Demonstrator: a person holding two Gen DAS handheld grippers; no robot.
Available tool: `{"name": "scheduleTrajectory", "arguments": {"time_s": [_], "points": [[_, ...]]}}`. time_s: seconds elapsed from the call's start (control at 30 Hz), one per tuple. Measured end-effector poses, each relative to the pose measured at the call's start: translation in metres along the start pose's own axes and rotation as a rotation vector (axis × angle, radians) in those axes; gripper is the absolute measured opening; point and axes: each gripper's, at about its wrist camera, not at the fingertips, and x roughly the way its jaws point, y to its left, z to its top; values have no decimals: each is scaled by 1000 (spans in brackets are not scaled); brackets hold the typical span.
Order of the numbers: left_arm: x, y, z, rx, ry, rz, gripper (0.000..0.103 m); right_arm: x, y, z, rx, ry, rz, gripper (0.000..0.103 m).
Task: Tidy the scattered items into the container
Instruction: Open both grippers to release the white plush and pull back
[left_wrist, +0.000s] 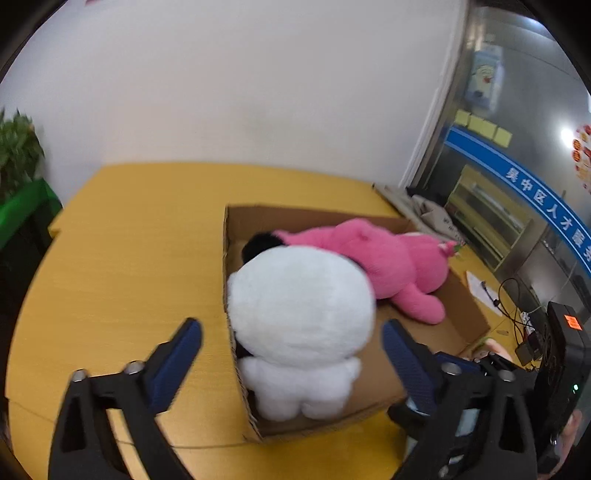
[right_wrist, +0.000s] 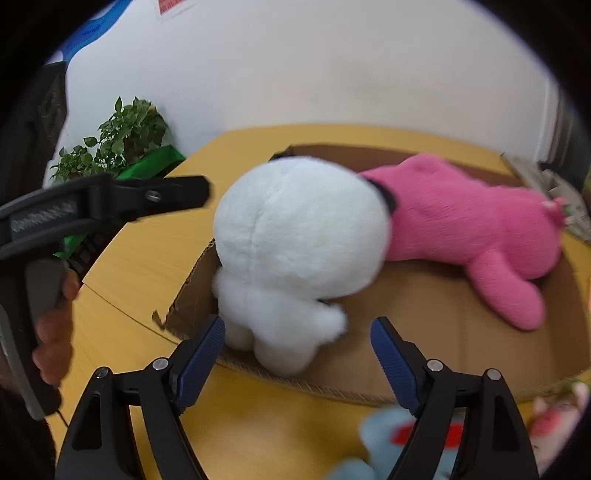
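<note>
A shallow cardboard box sits on the yellow table. In it stands a white plush toy at the near left corner, with a pink plush toy lying behind it. My left gripper is open, its jaws on either side of the white plush without touching it. In the right wrist view the box, white plush and pink plush show again. My right gripper is open and empty just in front of the white plush. A light blue plush lies on the table under it.
A potted plant with a green wrap stands at the table's far left. Cables and a black device lie at the right. Another pink-and-white toy lies at the near right. The left hand-held gripper shows in the right wrist view.
</note>
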Motion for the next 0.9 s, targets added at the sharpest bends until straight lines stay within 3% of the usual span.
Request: {"name": "scheduleTrajectory", "arguments": {"time_s": [0.13,0.23,0.5,0.9], "points": [[-48,-49,-25,77,-47,36,103,-49,-14,-24,-30,-79,-81,84],[-70,-81,-46,68,-67,48,103,-90,-29,-48,-50,-133,-144,84],[-87,-146,-89,55,-57,12,103,-136,-69,-88,-16,-149,-162,84],[-85,-162,-110,16,-8,-31,103,-152,-75,-112,10,-159,-135,84]]}}
